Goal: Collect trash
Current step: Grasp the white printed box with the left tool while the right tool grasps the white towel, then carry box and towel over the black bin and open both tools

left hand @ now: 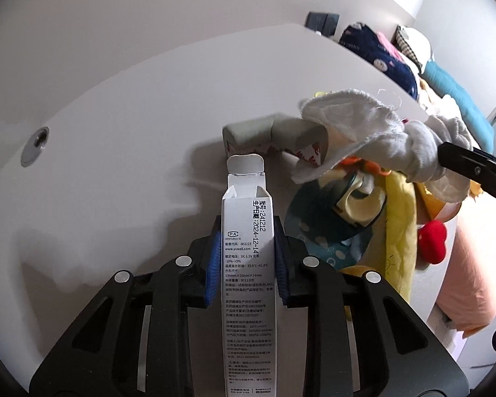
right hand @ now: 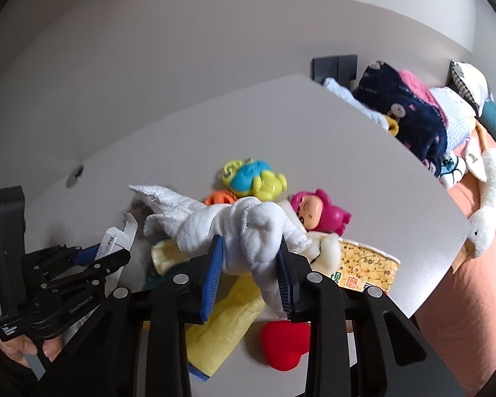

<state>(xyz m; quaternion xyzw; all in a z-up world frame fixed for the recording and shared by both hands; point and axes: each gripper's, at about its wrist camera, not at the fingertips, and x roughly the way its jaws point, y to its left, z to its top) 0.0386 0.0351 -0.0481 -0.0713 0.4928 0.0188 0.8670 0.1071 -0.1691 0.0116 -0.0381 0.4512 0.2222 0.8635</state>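
A narrow white carton [left hand: 248, 264] with black print and an open top flap stands between the blue pads of my left gripper [left hand: 248, 231], which is shut on it above the white tabletop [left hand: 115, 165]. In the right wrist view the left gripper [right hand: 92, 258] and its carton [right hand: 114, 238] appear at the lower left, with a hand below them. My right gripper [right hand: 251, 244] is shut on a crumpled white cloth [right hand: 234, 225], held over a pile of toys. The same cloth [left hand: 363, 122] hangs from the right gripper's finger [left hand: 463, 162] in the left wrist view.
Grey foam corner guards [left hand: 258, 135] lie beyond the carton. The pile holds a pink-haired doll [right hand: 314, 211], a yellow-blue toy [right hand: 254, 178], a paper noodle cup [right hand: 363, 264], a yellow cloth [right hand: 221, 324] and a red plush heart [right hand: 282, 344]. Clothes [right hand: 406, 106] and a white goose plush [right hand: 486, 218] cover the bed at right.
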